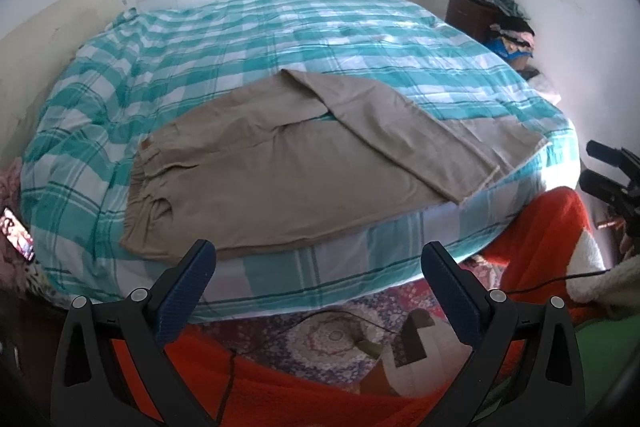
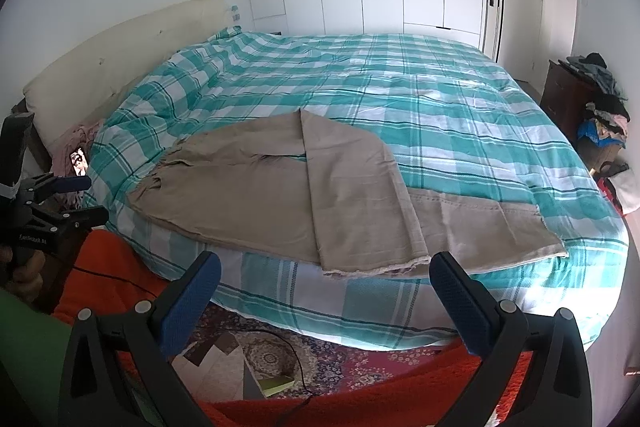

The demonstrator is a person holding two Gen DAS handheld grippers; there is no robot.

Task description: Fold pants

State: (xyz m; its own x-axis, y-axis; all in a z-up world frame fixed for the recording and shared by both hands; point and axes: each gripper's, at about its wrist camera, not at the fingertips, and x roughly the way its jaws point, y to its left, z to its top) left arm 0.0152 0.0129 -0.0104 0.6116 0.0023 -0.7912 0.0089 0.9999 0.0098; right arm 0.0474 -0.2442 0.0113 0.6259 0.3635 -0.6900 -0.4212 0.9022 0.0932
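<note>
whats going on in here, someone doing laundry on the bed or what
A person holds a two-finger gripper in each hand, standing at the edge of a bed with a teal checked cover. Tan pants lie spread on it, one leg crossing over the other. The left gripper and right gripper are both open, short of the fabric, holding nothing.

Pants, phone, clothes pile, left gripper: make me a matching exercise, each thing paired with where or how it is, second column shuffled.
Things:
1. pants
2. phone
3. clothes pile
4. left gripper

Places or states:
A. heaped by the dark cabinet at the far right
B. open, off the bed's near edge
C. spread on the checked bedcover, one leg folded over
D. lit up, near the headboard

Pairs: 1-C, 2-D, 3-A, 4-B
</note>
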